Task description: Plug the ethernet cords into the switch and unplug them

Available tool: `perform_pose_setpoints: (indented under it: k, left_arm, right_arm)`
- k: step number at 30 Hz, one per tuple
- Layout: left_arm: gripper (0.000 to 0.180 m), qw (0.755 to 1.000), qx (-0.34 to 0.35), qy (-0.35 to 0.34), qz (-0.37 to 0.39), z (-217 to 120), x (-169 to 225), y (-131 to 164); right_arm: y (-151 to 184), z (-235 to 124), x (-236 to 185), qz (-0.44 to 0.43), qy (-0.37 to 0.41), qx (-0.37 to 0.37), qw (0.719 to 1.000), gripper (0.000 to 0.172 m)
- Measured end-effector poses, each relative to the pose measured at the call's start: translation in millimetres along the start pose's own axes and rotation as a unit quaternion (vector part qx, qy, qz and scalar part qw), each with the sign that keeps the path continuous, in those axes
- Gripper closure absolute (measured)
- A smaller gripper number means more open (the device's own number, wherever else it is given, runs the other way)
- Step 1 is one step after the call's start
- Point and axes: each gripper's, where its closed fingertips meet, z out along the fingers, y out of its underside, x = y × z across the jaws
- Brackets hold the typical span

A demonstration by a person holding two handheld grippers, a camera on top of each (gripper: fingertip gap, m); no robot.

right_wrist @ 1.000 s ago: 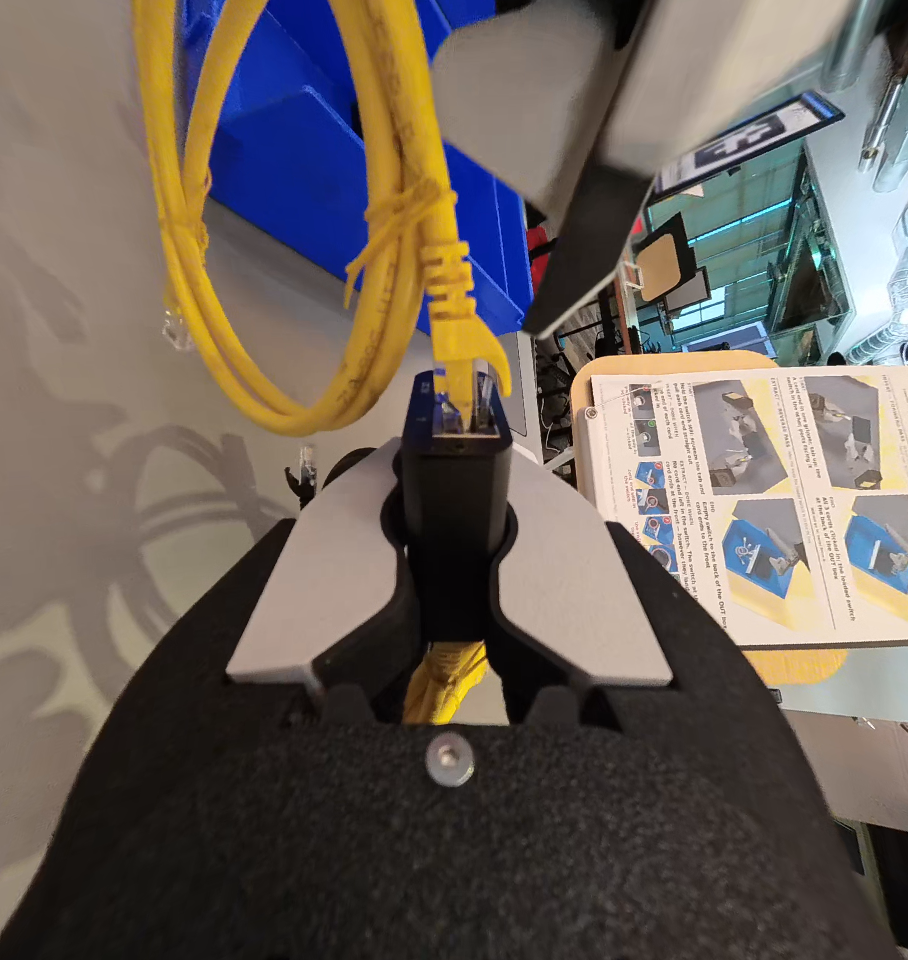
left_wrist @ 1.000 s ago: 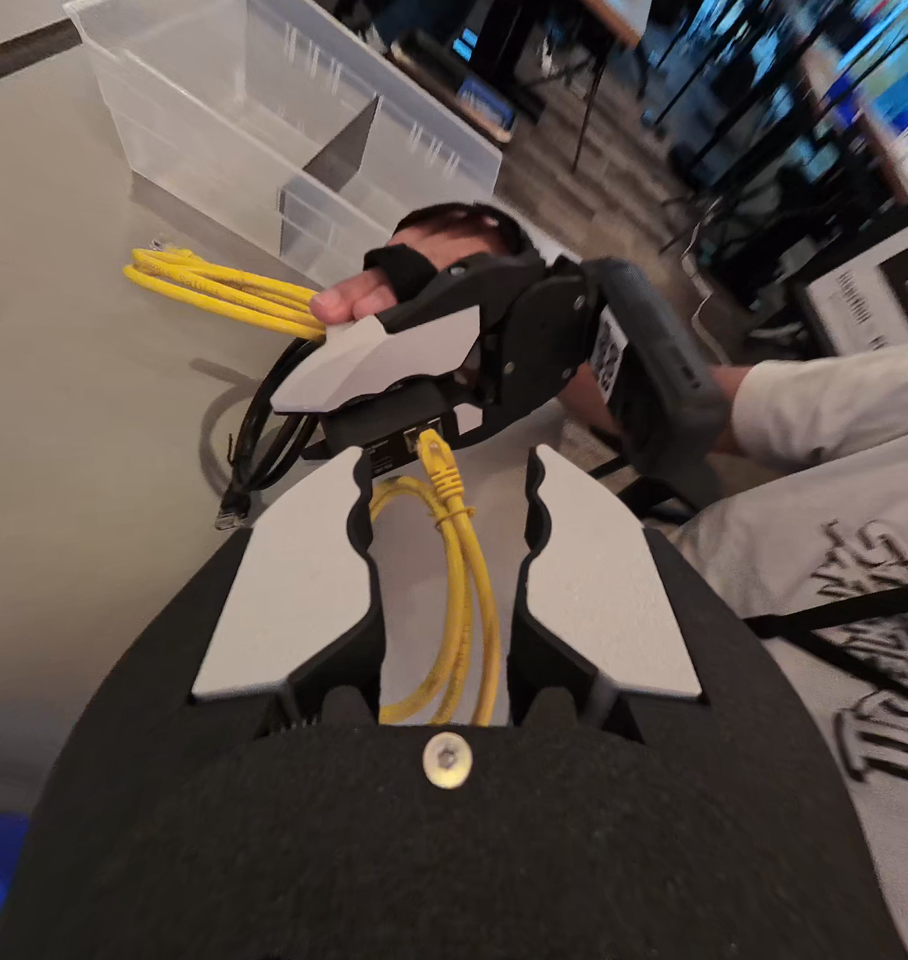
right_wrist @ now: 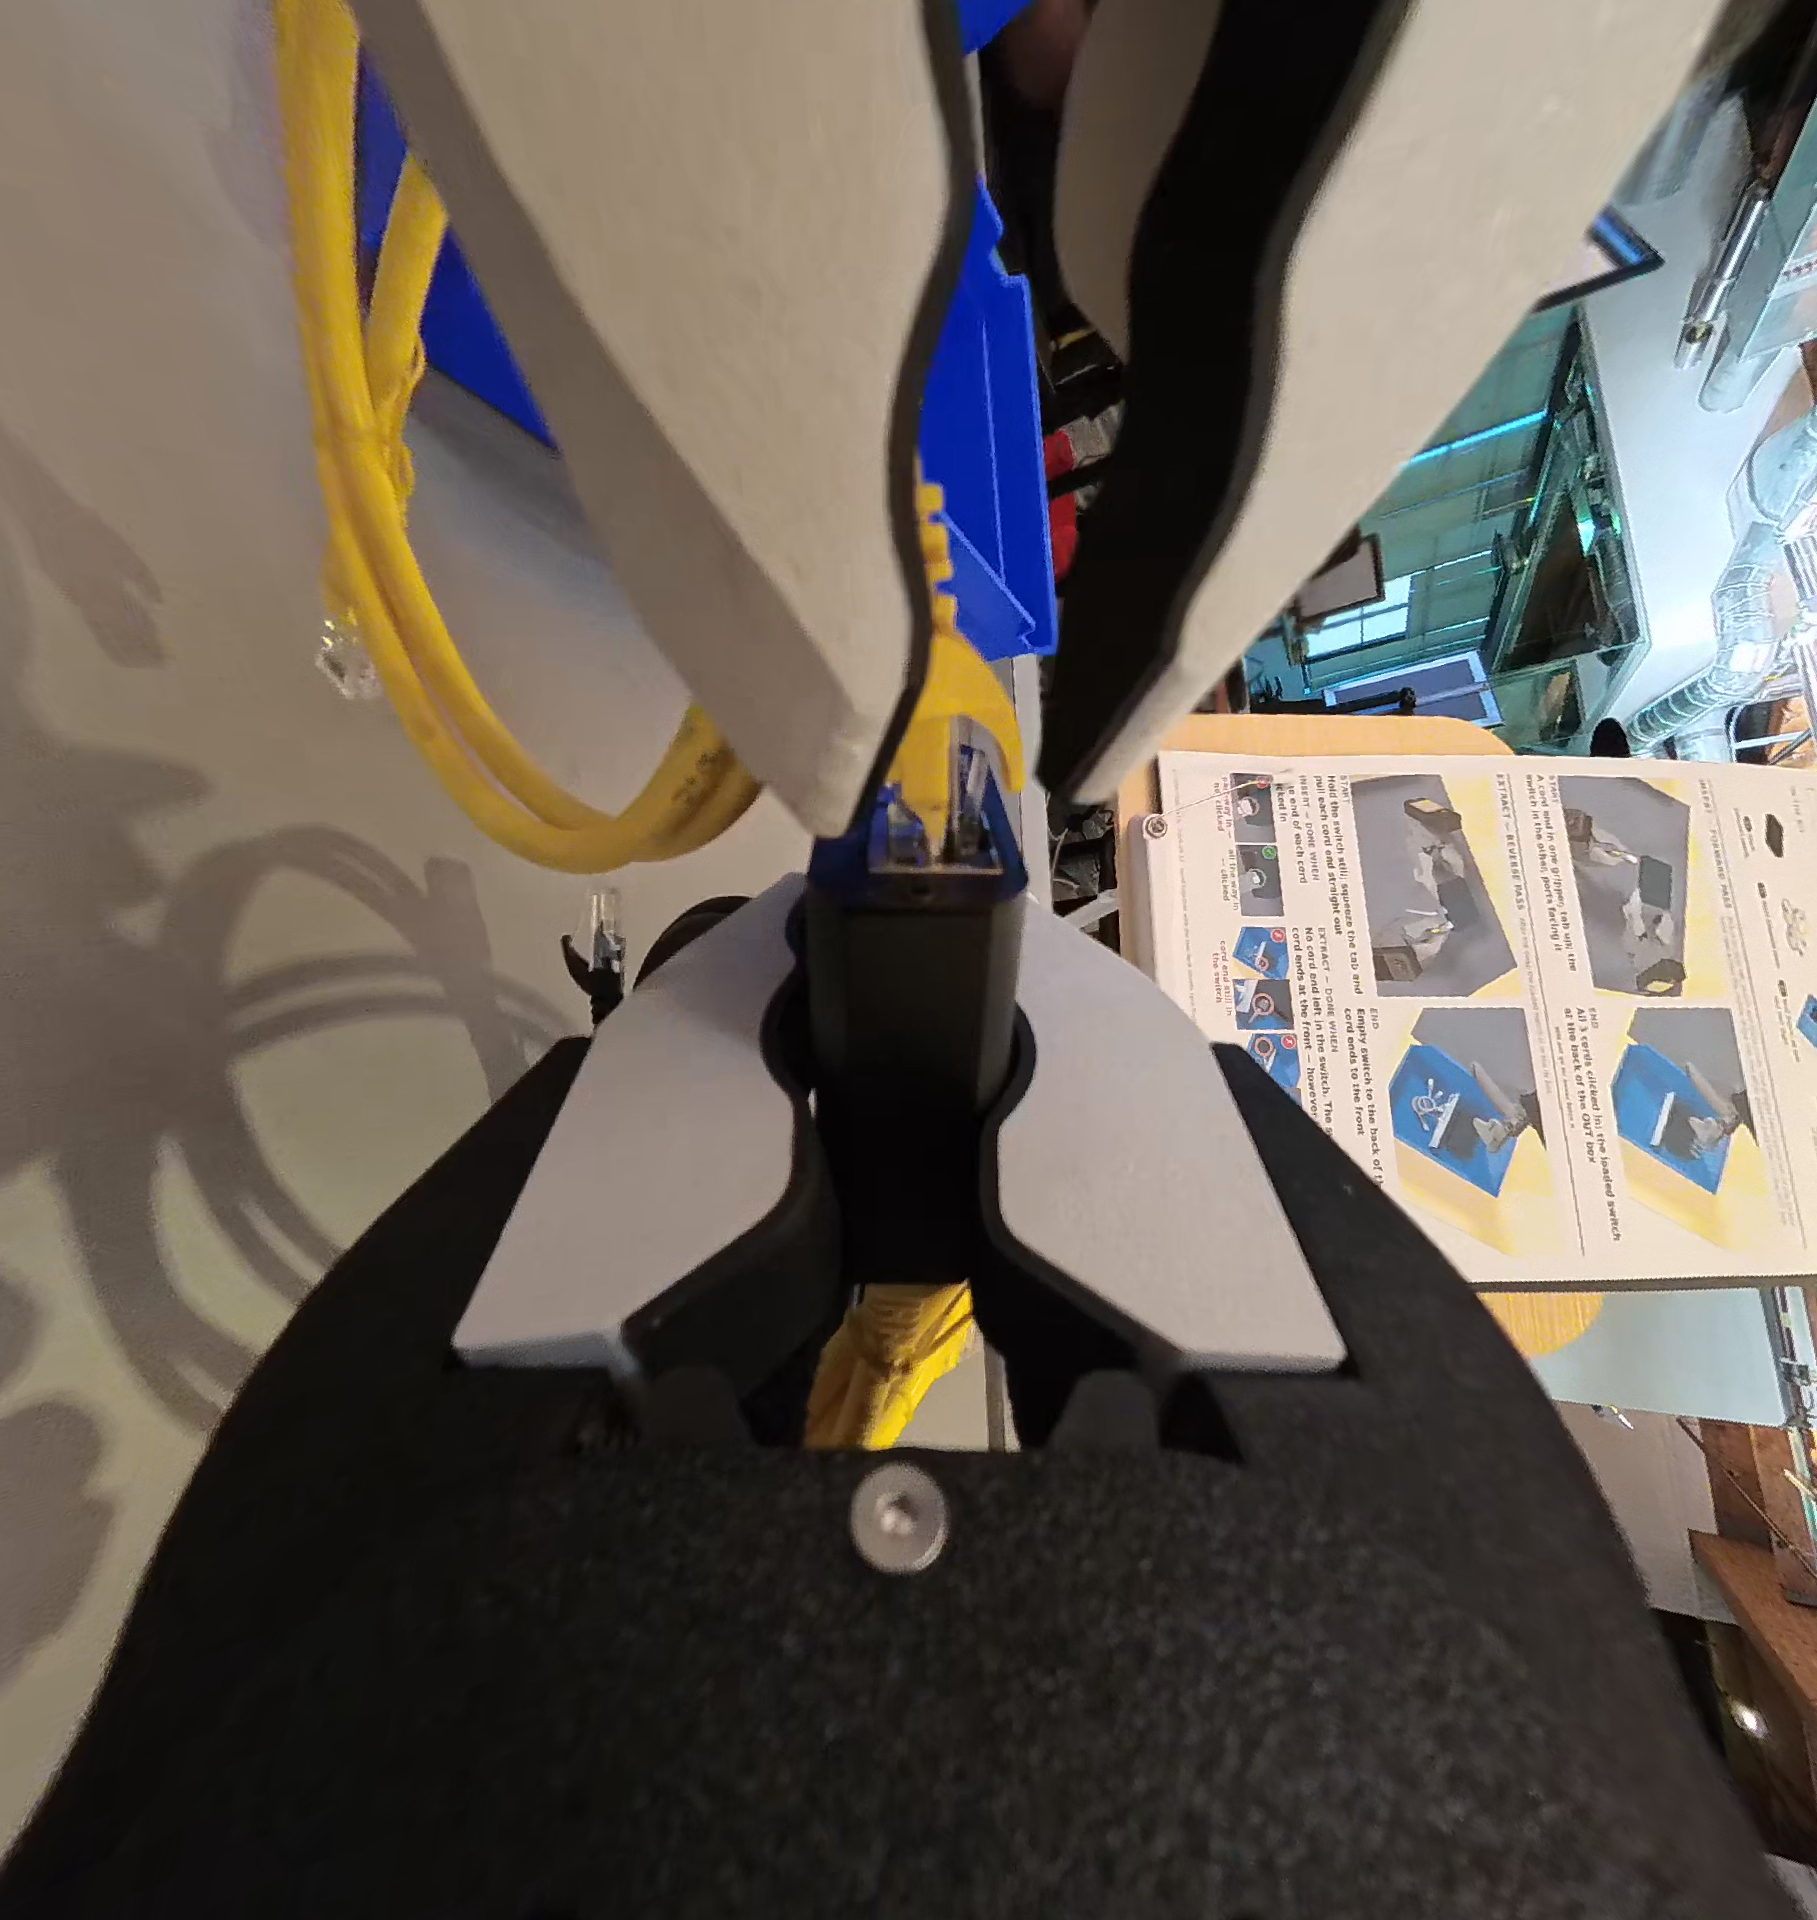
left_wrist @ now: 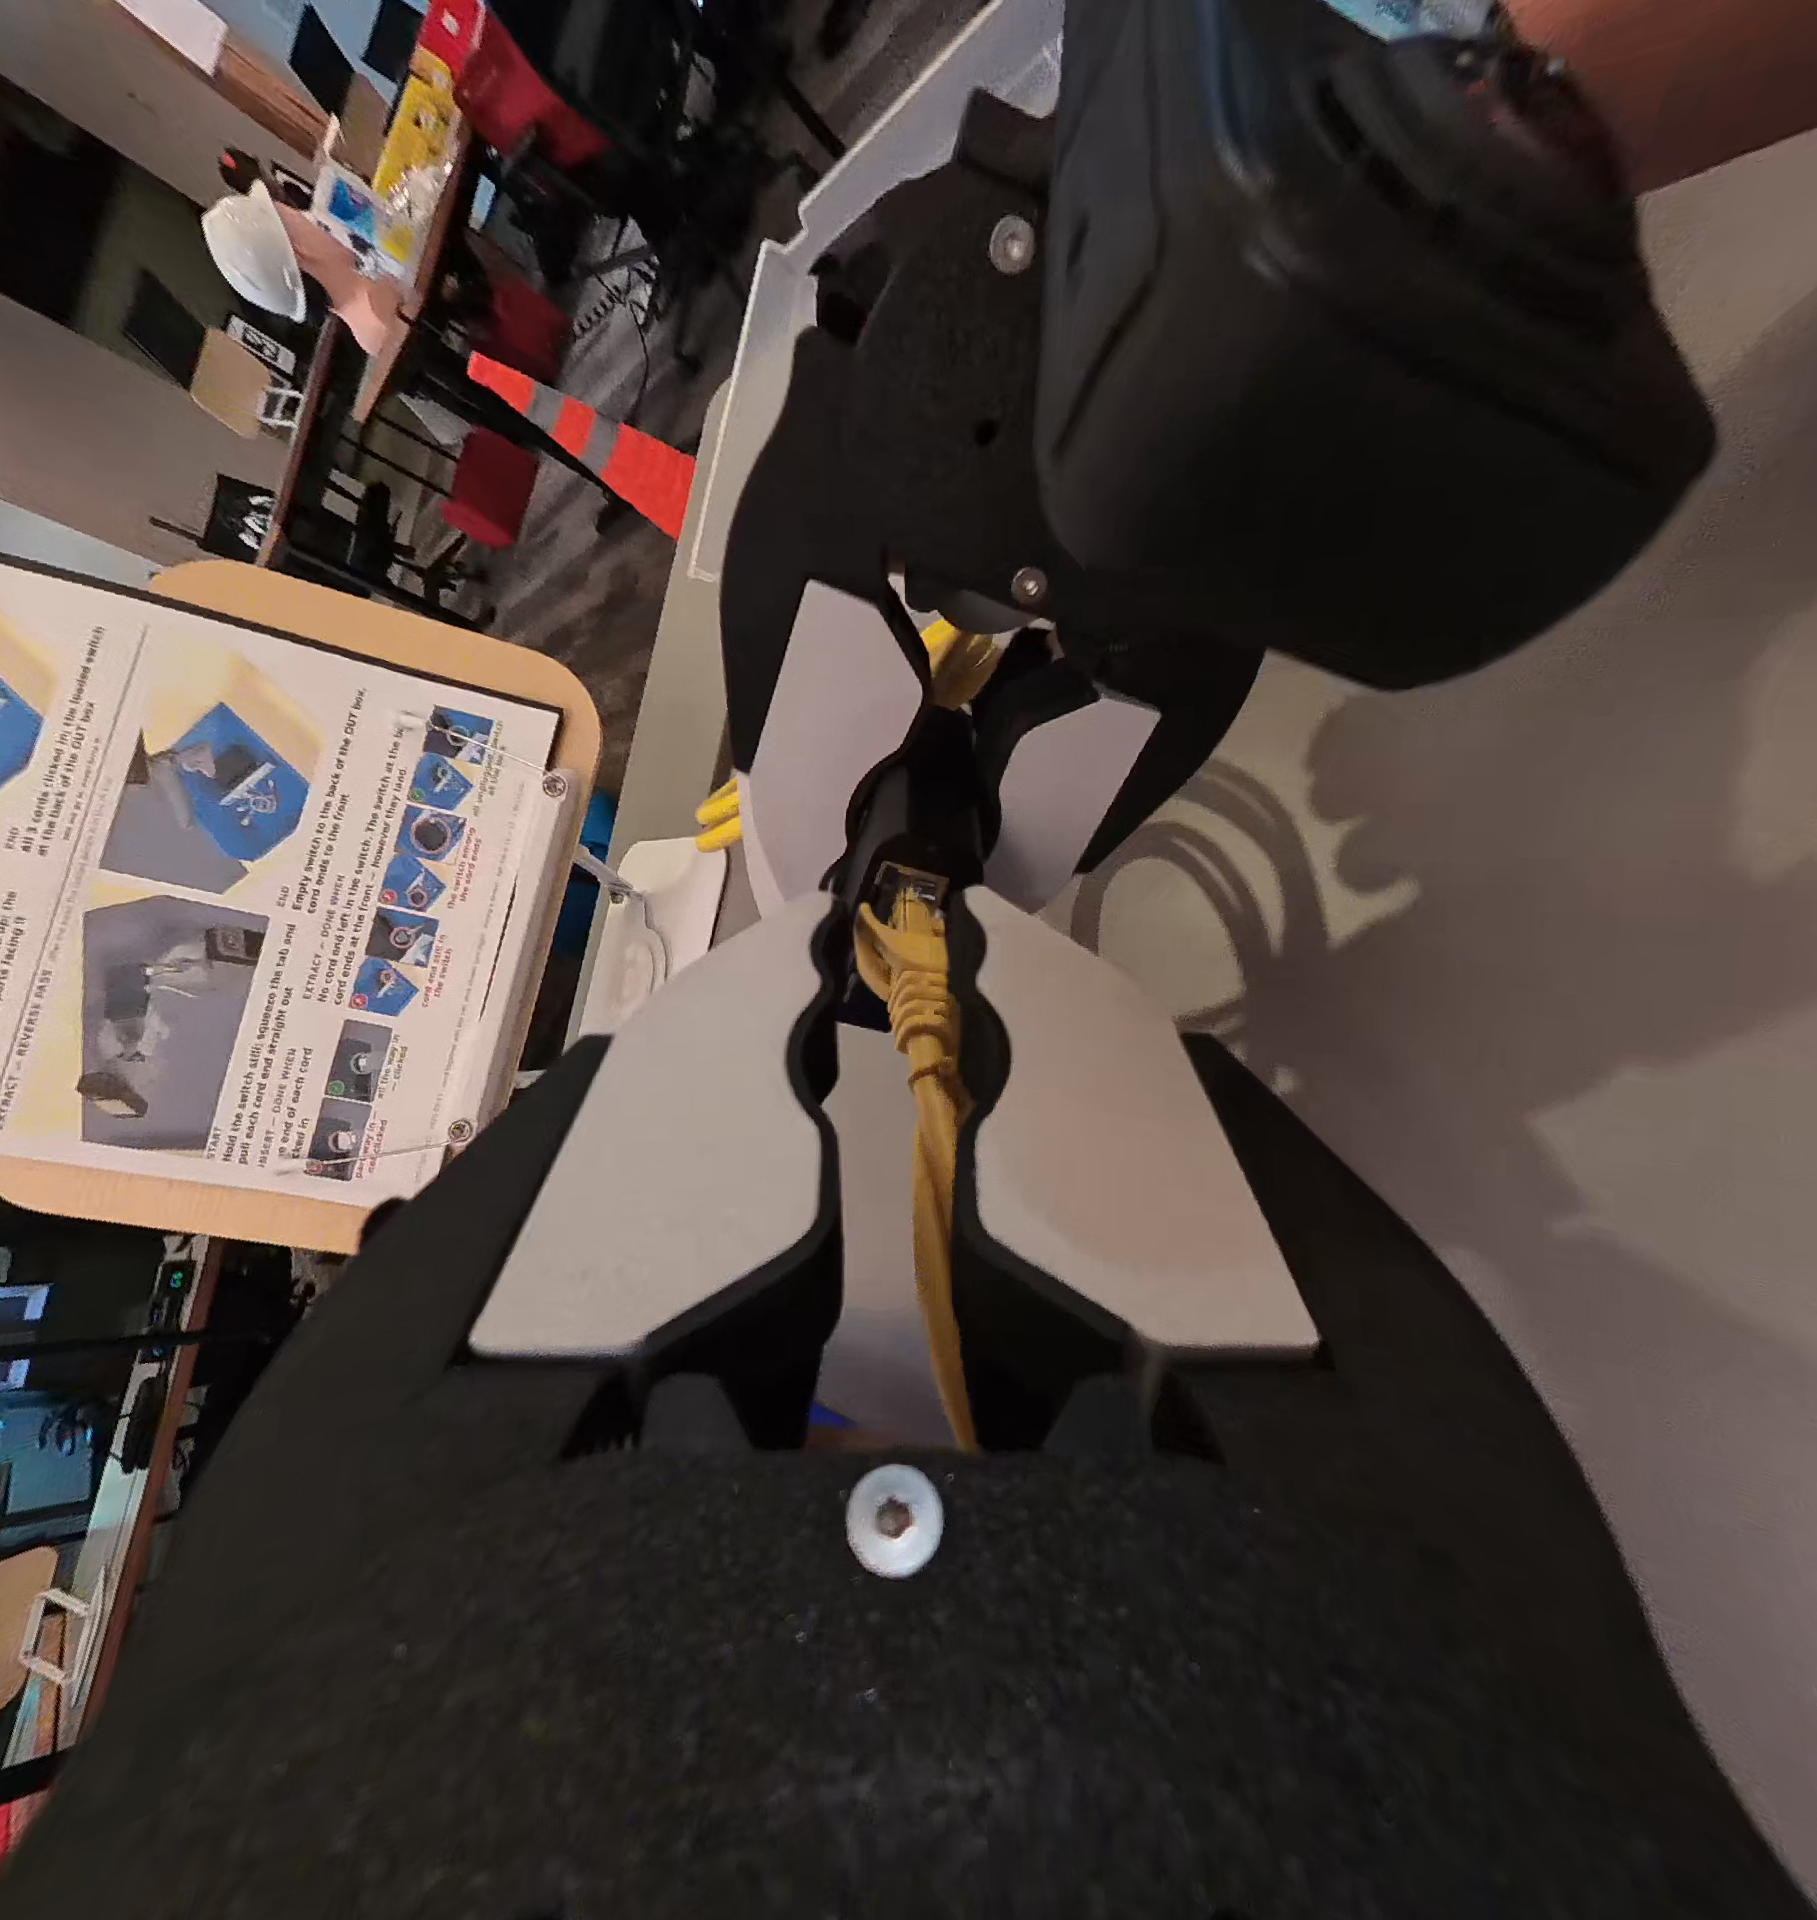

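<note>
My right gripper [right_wrist: 909, 1029] clamps the black switch [right_wrist: 909, 1049] between its pads, while my left gripper [left_wrist: 904, 935] pinches the yellow cord's plug [left_wrist: 909, 951], seated in the switch's port just ahead.

A pale grey tabletop [left_wrist: 1610, 1039] carries soft shadows; beyond it stand wooden desks [left_wrist: 384, 343] on dark carpet [left_wrist: 571, 582].
</note>
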Motion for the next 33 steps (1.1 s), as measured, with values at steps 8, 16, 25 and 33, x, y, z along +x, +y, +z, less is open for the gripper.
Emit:
perform_pose_setpoints:
  k: [8, 16, 25, 33]
  left_arm:
    - [0.162, 1.0, 0.004, 0.01, -0.023, 0.4, 3.2, 2.6]
    - [0.164, 1.0, -0.004, 0.001, -0.027, 0.7, 3.2, 6.6]
    - [0.165, 1.0, 0.004, 0.027, 0.002, -6.1, 4.2, 9.2]
    - [0.167, 0.999, 0.004, 0.048, 0.001, -2.1, 9.5, 12.2]
  right_arm:
    - [0.6, 1.4, -1.9, -0.003, -0.002, 0.0, 1.0, 0.146]
    - [0.4, 2.5, -3.5, -0.005, -0.004, -0.001, 1.0, 0.146]
    - [-7.6, 1.9, -5.3, -0.01, -0.008, 0.003, 1.0, 0.146]
    - [-4.3, 3.8, -11.1, -0.01, -0.023, -0.005, 1.0, 0.145]
